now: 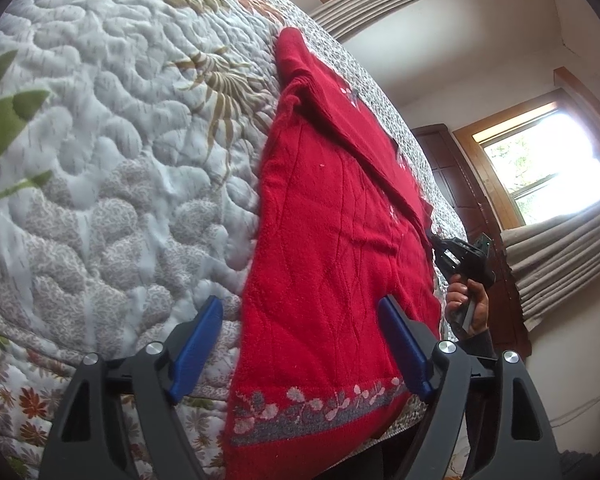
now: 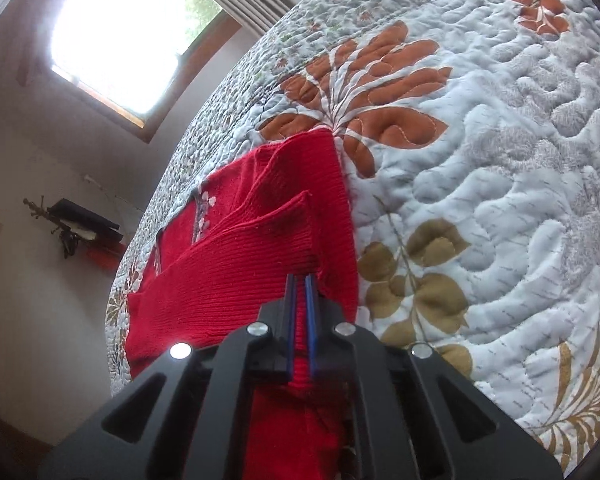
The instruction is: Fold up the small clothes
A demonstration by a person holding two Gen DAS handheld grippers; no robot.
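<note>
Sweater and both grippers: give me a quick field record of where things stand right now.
garment: red sweater, flat on the quilt, partly folded
hem: flower band at the near edge, by the left gripper
left gripper: open, fingers straddling the sweater's near left edge, nothing held
right gripper: shut on a fold of ribbed red knit
sleeve: laid across the body
hand: holding the right gripper beside the sweater's right edge

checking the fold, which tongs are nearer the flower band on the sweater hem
Left. The left tongs are open over the red sweater, one finger just above the flower band. The right tongs are shut on a ribbed edge at the sweater's far side.
</note>
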